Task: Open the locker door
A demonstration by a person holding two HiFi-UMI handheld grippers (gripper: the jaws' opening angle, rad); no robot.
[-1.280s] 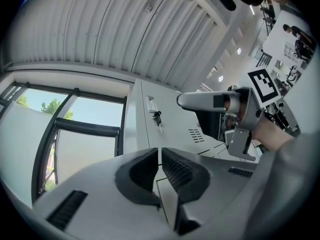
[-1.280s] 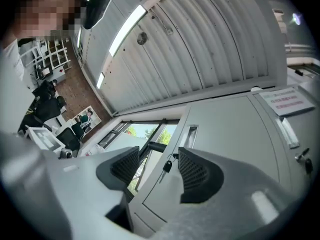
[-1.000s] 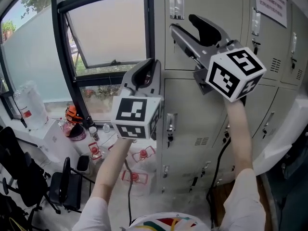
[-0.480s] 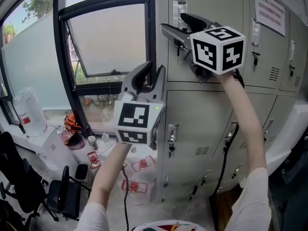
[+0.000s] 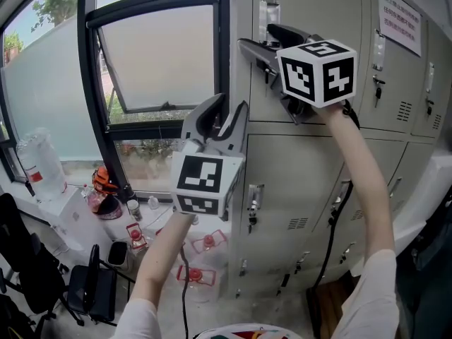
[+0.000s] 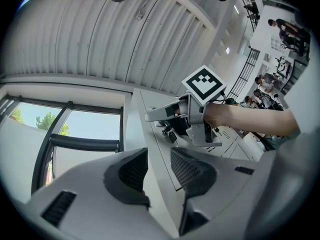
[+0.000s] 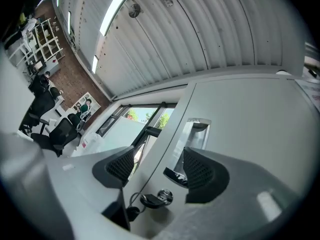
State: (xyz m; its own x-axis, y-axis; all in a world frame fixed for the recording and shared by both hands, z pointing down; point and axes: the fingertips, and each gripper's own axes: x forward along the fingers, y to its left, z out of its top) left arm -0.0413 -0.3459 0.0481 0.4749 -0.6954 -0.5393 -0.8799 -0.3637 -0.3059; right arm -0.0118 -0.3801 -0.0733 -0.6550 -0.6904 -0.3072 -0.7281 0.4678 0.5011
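The upper grey locker door [image 5: 318, 6] has a recessed metal handle [image 5: 266, 11] near its left edge and a key [image 5: 268, 69] in the lock below it. My right gripper [image 5: 258, 37] is raised against that door, open, beside the handle. In the right gripper view the handle [image 7: 193, 136] and the key [image 7: 155, 199] lie ahead of the wide jaws [image 7: 159, 156], with nothing pressed between the pads. My left gripper [image 5: 232, 108] hangs lower, in front of the locker's left edge, pointing up. Its jaws [image 6: 157, 156] are opening with nothing between them.
More closed grey lockers [image 5: 296, 189] fill the wall below and to the right. A black-framed window [image 5: 155, 48] stands to the left. Beneath it are a bottle [image 5: 42, 164], small items on a sill [image 5: 106, 189] and a black chair [image 5: 92, 277]. People stand far off [image 6: 277, 29].
My right gripper has gone up and left from the locker front to the upper door's handle. The left gripper's jaws have parted, and it has shifted slightly right.
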